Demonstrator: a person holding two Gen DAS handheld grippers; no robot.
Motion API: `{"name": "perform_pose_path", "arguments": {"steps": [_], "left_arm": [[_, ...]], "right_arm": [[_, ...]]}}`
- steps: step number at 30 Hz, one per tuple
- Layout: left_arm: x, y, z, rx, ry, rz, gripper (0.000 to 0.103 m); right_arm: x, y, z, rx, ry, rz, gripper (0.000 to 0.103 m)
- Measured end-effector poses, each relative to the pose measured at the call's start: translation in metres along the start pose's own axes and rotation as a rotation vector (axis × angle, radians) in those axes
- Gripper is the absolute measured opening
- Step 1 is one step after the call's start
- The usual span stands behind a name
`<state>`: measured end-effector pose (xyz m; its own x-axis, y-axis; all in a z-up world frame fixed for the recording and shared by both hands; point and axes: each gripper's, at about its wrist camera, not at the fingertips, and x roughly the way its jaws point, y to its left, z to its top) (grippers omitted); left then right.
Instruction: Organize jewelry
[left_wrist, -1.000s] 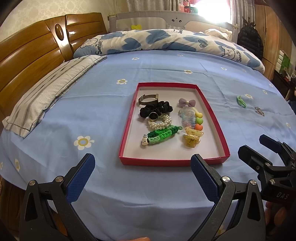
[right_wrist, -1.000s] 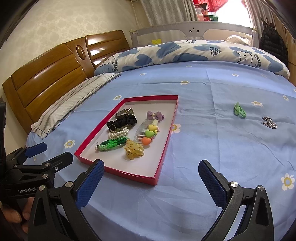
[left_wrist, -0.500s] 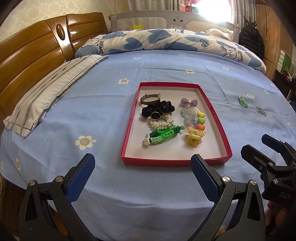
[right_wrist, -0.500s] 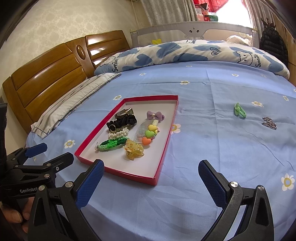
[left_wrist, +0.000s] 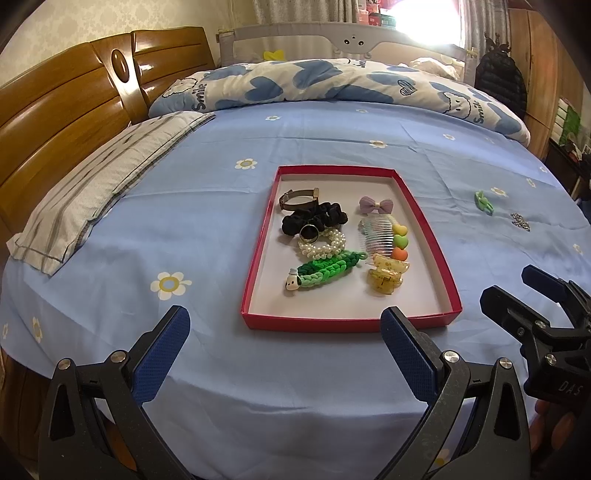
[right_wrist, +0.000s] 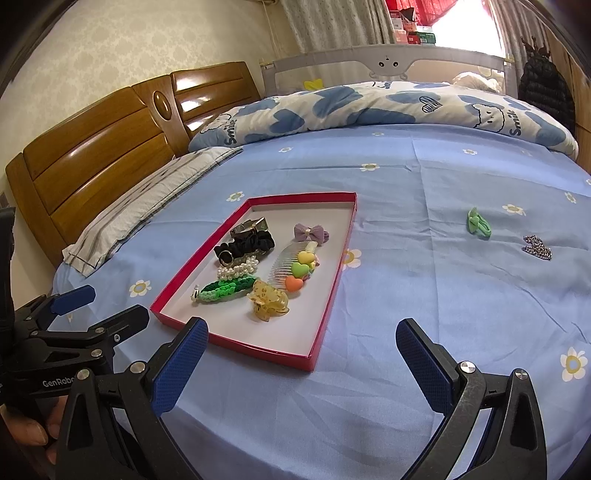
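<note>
A red-rimmed tray (left_wrist: 258, 254) (right_wrist: 336, 280) lies on the blue bedsheet. It holds several pieces: a black scrunchie (left_wrist: 314, 219), a pearl bracelet (left_wrist: 325, 243), a green braided piece (left_wrist: 325, 271), a comb with hearts (left_wrist: 380, 234), a yellow claw clip (left_wrist: 386, 277) and a purple bow (left_wrist: 376, 205). A green clip (left_wrist: 484, 202) (right_wrist: 477, 221) and a rhinestone piece (left_wrist: 521, 221) (right_wrist: 537, 248) lie on the sheet right of the tray. My left gripper (left_wrist: 284, 347) is open and empty before the tray's near edge. My right gripper (right_wrist: 301, 354) is open and empty near the tray's near right corner.
A wooden headboard (left_wrist: 55, 122) and a striped pillow (left_wrist: 110, 181) are at the left. A heart-print quilt (left_wrist: 332, 85) lies along the far side. A dark wardrobe area (left_wrist: 502, 85) stands far right. The bed's near edge is just below both grippers.
The left wrist view has shifted slightly, so the tray sits a little further right and lower. The right gripper has barely moved. Both stay open.
</note>
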<state>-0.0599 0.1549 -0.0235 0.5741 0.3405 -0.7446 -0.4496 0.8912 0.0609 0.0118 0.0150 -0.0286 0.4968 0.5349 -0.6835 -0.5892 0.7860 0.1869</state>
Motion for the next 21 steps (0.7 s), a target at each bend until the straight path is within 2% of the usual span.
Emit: {"name": "perform_pose_path", "arguments": {"steps": [21], "left_arm": [[-0.0021,-0.0017,0.0021,0.007,-0.006,-0.003,0.103]], "right_arm": [[-0.0010,0.0013,0.0014,-0.003,-0.003,-0.002,0.103]]}}
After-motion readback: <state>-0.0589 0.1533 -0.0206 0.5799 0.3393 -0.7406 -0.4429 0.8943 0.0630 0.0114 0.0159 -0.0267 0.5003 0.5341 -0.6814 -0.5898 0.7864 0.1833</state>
